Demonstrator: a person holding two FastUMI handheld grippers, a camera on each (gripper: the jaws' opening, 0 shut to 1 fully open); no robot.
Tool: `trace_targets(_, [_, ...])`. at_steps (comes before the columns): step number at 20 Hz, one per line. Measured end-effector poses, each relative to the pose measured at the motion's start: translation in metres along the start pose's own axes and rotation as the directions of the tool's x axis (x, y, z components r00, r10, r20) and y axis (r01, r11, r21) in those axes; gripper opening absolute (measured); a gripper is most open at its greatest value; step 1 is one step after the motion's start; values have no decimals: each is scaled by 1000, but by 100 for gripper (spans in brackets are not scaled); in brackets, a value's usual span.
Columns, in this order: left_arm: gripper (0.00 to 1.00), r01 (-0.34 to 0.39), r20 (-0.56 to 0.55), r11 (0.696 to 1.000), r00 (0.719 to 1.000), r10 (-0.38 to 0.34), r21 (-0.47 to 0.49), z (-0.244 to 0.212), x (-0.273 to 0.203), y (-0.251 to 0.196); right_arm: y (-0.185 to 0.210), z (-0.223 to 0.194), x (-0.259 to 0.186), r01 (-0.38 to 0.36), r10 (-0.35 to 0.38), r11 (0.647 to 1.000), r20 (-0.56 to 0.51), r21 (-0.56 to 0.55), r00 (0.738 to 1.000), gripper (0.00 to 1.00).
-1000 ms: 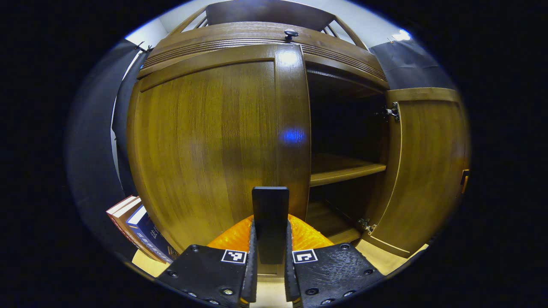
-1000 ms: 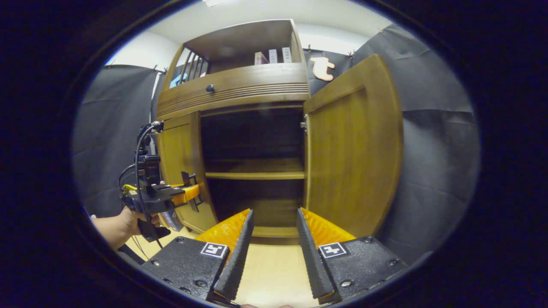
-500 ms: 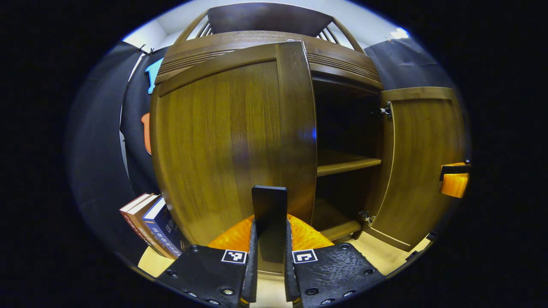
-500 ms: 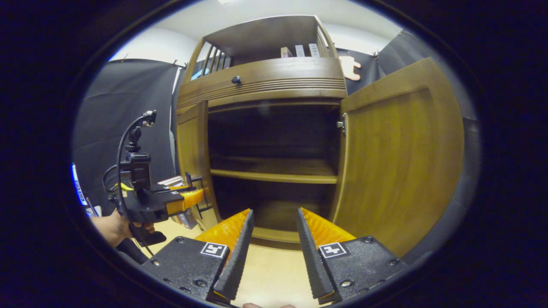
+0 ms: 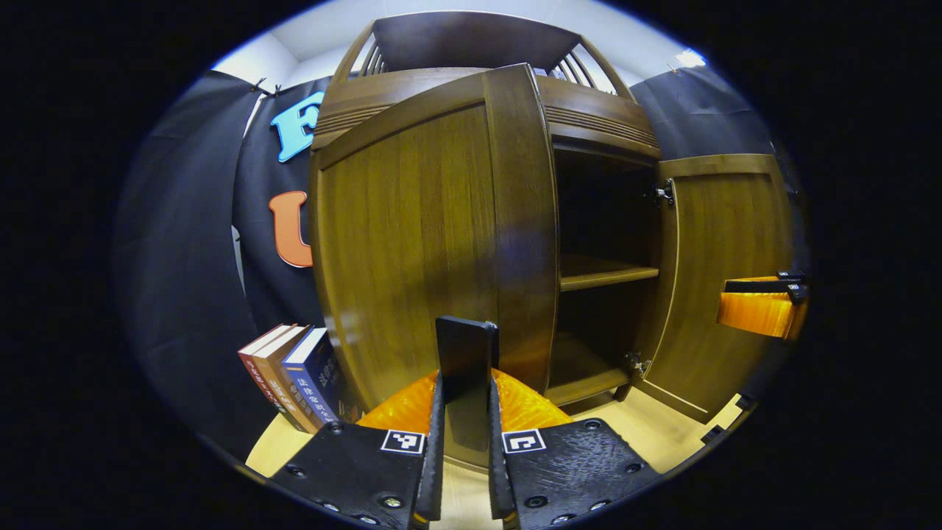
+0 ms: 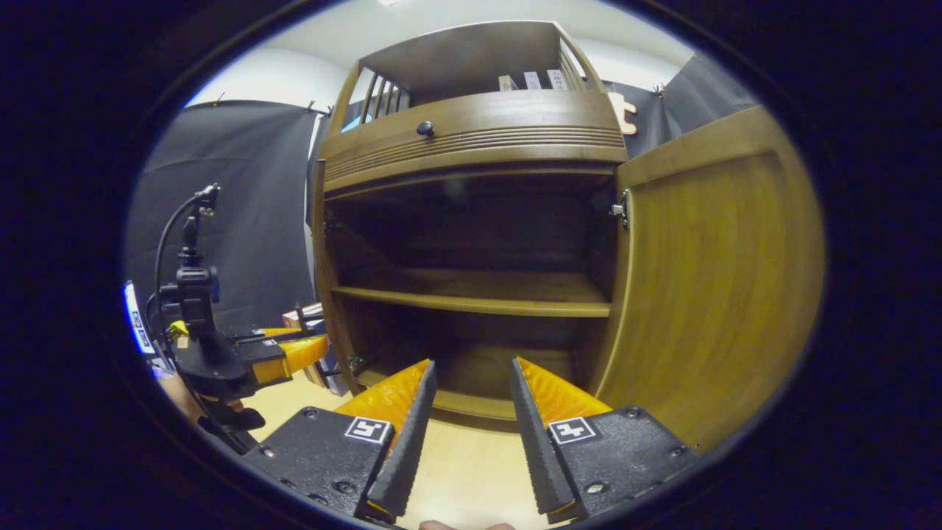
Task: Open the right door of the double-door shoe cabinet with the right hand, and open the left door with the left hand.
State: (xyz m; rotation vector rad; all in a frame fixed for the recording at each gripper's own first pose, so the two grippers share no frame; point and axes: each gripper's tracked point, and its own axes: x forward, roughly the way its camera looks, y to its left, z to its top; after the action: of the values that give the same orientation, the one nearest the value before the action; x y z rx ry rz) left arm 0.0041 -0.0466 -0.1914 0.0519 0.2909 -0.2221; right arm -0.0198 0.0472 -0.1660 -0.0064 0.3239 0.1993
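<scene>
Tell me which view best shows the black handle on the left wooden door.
The left gripper view: the black flat handle stands upright, clamped between the left gripper fingers, against the left brown wooden door. In the right gripper view I cannot make the handle out.

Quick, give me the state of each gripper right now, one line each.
Left gripper: shut on the dark handle of the left door.
Right gripper: open, holding nothing, facing the cabinet beside the opened right door.

Brown wooden left door (image 5: 434,235) has swung further open, dragged by left gripper (image 5: 464,412); right gripper (image 6: 460,412) moved closer to cabinet.
</scene>
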Motion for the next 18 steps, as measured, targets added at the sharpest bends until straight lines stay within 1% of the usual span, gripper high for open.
trace_targets(4, [24,-46,-3,999,999,46,18,-4,-20,18,3,2,6,1,-1,1000,1,-7,1000,65])
trace_targets(5, [24,-60,-6,998,998,60,17,-6,-25,23,3,3,8,5,-5,1000,2,-6,1000,67])
trace_targets(6, [31,-77,-5,997,997,77,17,-7,-30,29,3,4,10,11,-11,1000,3,-4,1000,65])
trace_targets(7, [23,-95,-6,995,995,95,16,-9,-35,34,0,4,12,26,-26,1000,2,1,1000,65])
trace_targets(8, [30,-113,-6,994,994,113,13,-10,-39,40,0,5,14,39,-39,999,0,5,999,70])
trace_targets(9, [22,-127,-6,992,992,127,13,-11,-43,45,0,5,15,49,-49,999,-1,9,999,72])
trace_targets(10, [27,-138,-6,990,990,138,11,-12,-46,49,0,5,17,60,-60,998,-3,12,998,75])
trace_targets(11, [21,-143,-7,990,990,143,10,-13,-49,52,-1,6,19,68,-68,998,-3,14,998,77])
trace_targets(12, [21,-145,-7,989,989,145,10,-14,-51,56,-1,6,20,76,-76,997,-4,14,997,78])
trace_targets(13, [20,-151,-5,988,988,151,6,-14,-54,62,-1,7,21,83,-83,996,-4,14,997,82])
trace_targets(15, [21,-166,-7,986,986,166,-21,-16,-60,73,0,7,23,89,-89,996,-5,15,996,82])
trace_targets(16, [18,-174,-7,984,985,174,-32,-17,-64,79,1,8,23,92,-92,996,-4,16,996,82])
trace_targets(17, [21,-184,-8,982,983,184,-41,-18,-66,85,3,8,24,95,-95,995,-4,16,995,82])
trace_targets(18, [18,-194,-8,980,981,194,-43,-19,-68,90,4,7,25,95,-95,995,-6,15,995,82])
